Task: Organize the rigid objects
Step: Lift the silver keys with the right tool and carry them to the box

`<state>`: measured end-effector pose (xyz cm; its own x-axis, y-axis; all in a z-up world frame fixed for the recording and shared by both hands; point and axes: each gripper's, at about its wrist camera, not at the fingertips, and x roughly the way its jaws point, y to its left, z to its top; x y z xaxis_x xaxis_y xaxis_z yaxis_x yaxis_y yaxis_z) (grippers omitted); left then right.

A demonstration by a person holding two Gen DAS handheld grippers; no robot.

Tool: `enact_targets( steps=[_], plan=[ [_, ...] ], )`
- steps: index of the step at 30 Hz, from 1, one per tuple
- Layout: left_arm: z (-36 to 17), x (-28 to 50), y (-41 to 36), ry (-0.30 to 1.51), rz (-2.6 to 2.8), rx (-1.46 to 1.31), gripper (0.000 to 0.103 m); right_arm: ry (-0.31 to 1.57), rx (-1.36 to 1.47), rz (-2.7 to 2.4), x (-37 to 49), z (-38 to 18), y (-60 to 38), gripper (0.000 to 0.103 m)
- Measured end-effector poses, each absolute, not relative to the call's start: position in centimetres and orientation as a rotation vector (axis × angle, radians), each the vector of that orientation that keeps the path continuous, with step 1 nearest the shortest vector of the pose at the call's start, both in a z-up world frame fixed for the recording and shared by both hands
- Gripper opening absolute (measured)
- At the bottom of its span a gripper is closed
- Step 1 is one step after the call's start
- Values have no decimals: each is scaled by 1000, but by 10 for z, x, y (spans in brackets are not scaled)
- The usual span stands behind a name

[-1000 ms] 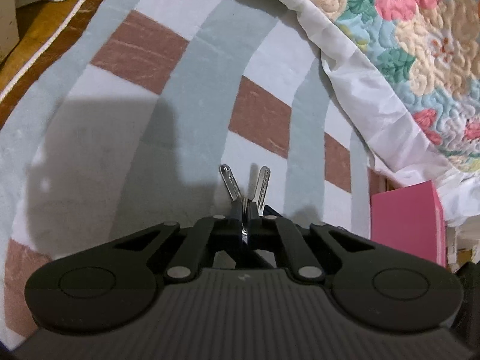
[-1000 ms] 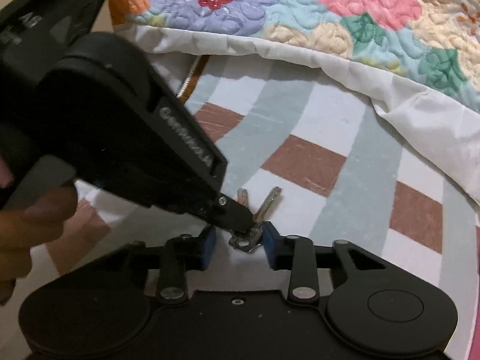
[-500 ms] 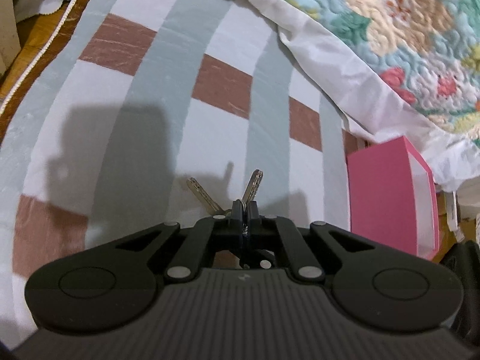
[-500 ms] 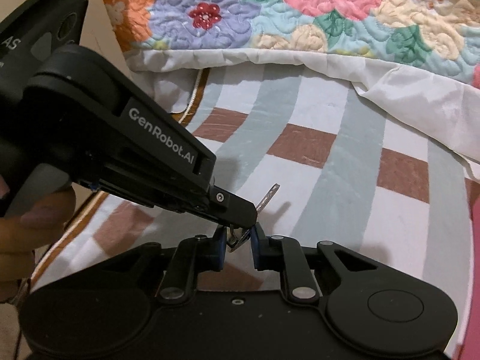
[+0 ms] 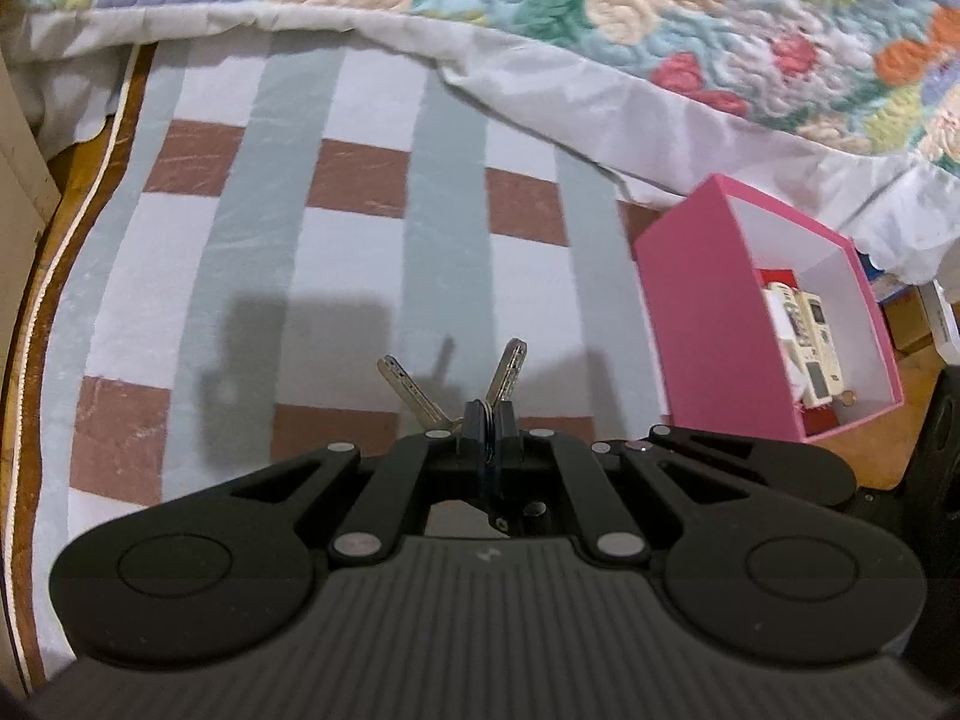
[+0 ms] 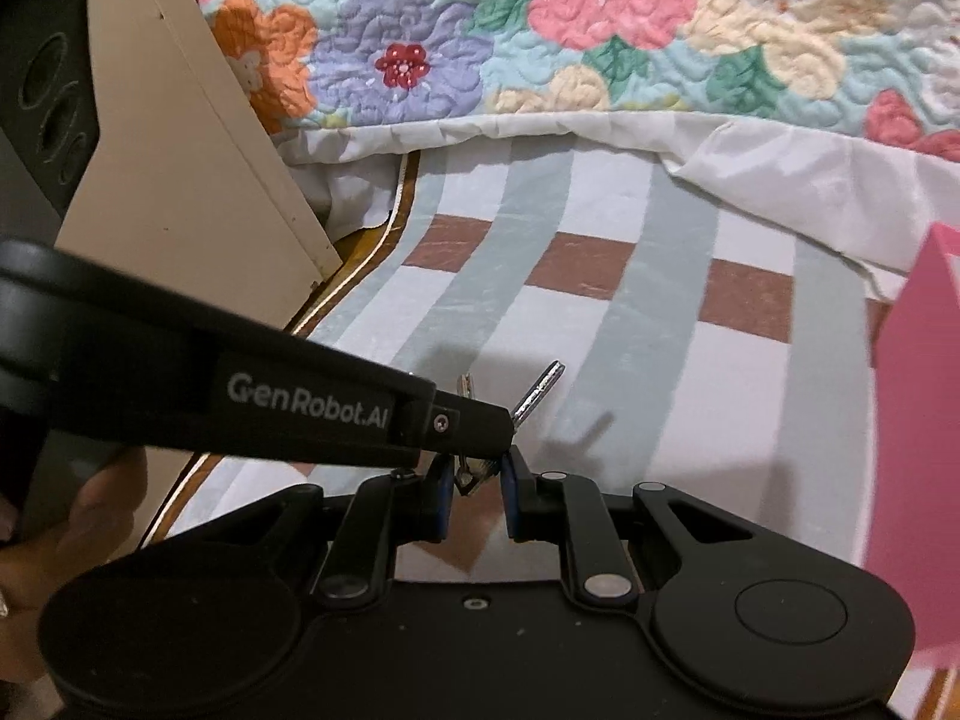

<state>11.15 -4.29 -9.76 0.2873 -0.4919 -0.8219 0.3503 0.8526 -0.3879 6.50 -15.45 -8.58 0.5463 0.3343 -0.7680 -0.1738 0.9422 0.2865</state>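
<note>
My left gripper (image 5: 487, 414) is shut on a bunch of silver keys (image 5: 507, 369), held above the striped rug; two key blades stick out past the fingertips. In the right wrist view the left gripper (image 6: 480, 426) reaches in from the left with the keys (image 6: 539, 391) at its tip. My right gripper (image 6: 477, 471) is open, its blue pads either side of the hanging key ring without gripping it. A pink box (image 5: 744, 312) with white remote controls (image 5: 804, 330) inside stands to the right.
A rug (image 5: 360, 252) with grey, white and brown checks covers the floor. A floral quilt (image 5: 660, 12) with a white sheet edge hangs along the back. A beige furniture panel (image 6: 198, 180) stands at the left. The pink box side (image 6: 918, 450) is at the right edge.
The left gripper has lifted and swung right with the keys, so the pink box's inside now shows. The right gripper's jaws, which narrowed around the key ring, have opened wider again.
</note>
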Motion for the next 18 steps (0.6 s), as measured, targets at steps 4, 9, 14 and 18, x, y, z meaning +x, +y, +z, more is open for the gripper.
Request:
enact_targets(
  steps=[4,9,14,18],
  plan=[
    [-78,95,-56,1137,-598,-128,2,924,176,303,47,-67,-167,20],
    [-42,72,-76,1066,-663,-113,2,855,184,296,22,-36,-194,20],
    [4,50,-105,990,-720,-60,2,766,190,292,0,0,-226,20],
    [36,40,-137,936,-755,-6,2,706,147,257,-15,23,-249,19]
  ],
)
